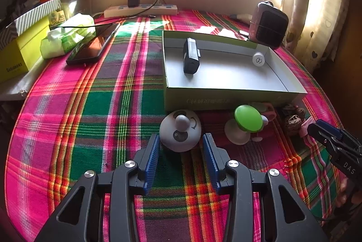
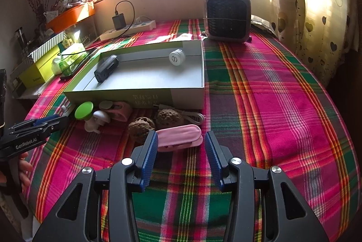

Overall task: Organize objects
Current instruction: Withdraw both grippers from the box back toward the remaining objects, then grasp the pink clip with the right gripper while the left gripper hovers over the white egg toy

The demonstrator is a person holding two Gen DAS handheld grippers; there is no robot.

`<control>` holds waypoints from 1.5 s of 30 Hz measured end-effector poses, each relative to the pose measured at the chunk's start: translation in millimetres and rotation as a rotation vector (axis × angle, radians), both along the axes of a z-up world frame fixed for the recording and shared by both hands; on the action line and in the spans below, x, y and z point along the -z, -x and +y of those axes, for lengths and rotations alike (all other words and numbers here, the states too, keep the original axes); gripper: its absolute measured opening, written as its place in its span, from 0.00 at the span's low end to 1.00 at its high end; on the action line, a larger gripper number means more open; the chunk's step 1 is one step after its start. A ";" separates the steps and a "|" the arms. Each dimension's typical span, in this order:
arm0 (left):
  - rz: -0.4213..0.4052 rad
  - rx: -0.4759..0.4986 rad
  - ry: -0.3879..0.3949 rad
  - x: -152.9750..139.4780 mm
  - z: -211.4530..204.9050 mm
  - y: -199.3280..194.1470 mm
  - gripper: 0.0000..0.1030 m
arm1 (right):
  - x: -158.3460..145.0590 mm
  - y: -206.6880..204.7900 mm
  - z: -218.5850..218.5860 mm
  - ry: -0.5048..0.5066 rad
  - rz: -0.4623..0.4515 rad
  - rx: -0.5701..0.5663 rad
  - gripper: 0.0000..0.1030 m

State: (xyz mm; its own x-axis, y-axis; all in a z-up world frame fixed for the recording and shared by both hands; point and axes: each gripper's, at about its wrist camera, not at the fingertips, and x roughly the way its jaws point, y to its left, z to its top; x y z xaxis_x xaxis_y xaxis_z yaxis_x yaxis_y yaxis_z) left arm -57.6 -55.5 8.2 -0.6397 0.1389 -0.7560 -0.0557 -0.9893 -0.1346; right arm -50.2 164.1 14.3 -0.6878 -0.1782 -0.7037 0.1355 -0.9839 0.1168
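Left gripper (image 1: 181, 140): jaws apart, holding nothing; grey knob (image 1: 180, 130) sits just ahead between the tips. Right gripper (image 2: 181, 138): jaws apart, empty; pink clip (image 2: 178, 135) lies between the tips.

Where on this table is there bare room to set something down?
The plaid cloth right of the shallow box, in front of the heater, is bare. So is the stretch between the phone and the box. Inside the box, the floor between the black device and white cap is free. The box's near edge is crowded.
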 end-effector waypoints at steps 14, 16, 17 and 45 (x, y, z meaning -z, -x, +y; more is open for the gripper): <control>-0.006 0.004 0.007 2.2 0.0 3.2 0.36 | 4.3 9.2 -2.3 -0.024 -0.028 0.040 0.54; -0.006 0.003 0.005 2.3 -0.2 3.6 0.36 | 3.8 7.2 0.1 -0.032 -0.027 0.049 0.54; -0.005 0.004 0.005 2.3 -0.1 3.5 0.36 | 3.6 6.2 1.4 -0.039 -0.026 0.053 0.54; -0.009 0.010 0.005 2.3 3.6 5.9 0.37 | 9.9 12.5 16.5 -0.047 -0.074 0.109 0.54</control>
State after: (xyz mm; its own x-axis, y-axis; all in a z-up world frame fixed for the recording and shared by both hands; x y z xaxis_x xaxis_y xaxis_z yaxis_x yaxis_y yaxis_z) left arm -63.5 -51.9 5.8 -0.6312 0.1410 -0.7627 -0.0643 -0.9895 -0.1297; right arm -62.7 180.6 4.4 -0.6472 -0.0706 -0.7590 0.0202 -0.9969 0.0755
